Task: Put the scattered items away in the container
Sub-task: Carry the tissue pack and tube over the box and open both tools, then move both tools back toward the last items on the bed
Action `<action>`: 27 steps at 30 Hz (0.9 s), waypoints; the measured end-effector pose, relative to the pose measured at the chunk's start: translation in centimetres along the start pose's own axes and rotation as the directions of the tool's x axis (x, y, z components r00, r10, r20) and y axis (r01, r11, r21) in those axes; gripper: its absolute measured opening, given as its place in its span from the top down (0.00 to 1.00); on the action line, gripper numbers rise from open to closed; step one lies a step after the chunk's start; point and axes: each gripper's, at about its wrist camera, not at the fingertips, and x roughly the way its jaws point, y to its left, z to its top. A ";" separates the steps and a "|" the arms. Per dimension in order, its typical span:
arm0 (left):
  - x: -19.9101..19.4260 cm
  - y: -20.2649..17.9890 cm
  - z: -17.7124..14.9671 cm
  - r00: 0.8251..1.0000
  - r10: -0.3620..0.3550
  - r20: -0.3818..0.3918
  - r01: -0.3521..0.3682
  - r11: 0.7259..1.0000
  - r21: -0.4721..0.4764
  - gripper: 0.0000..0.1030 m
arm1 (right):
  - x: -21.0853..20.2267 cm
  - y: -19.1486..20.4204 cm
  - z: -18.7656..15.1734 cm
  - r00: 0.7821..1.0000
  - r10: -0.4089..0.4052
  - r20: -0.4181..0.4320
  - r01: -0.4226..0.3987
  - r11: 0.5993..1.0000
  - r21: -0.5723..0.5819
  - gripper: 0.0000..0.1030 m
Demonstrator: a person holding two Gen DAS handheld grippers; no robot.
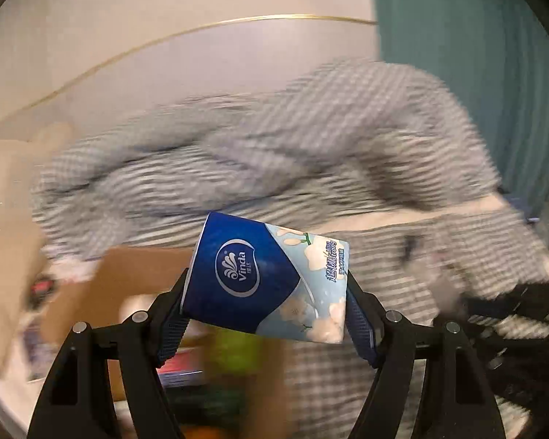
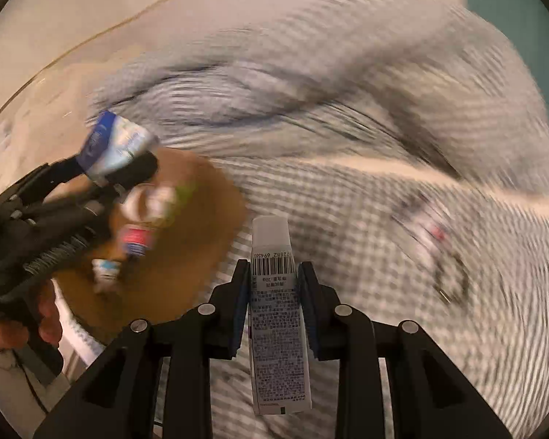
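Checked grey bedding (image 1: 311, 139) lies under both tools: the left gripper (image 1: 267, 303) pinches a light, squashy tissue pack (image 1: 267, 278) by its ends above the cardboard box (image 1: 135, 274), while the right gripper (image 2: 274, 292) pinches a stiff, slim tube (image 2: 276, 311) mid-body, likely slippery.

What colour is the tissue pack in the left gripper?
The tissue pack is dark blue and pale blue with white flowers, clearest in the left wrist view.

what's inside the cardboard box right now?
Right wrist view: the cardboard box holds several blurred small packages, one red and blue, one white and teal. The left gripper and its tissue pack cover the far corner.
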 end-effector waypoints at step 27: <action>2.9 4.6 -4.7 0.981 0.124 -0.146 -0.139 0.986 -0.095 0.00 | 2.2 5.9 5.7 1.000 -0.017 0.026 0.017 1.000 -0.005 0.14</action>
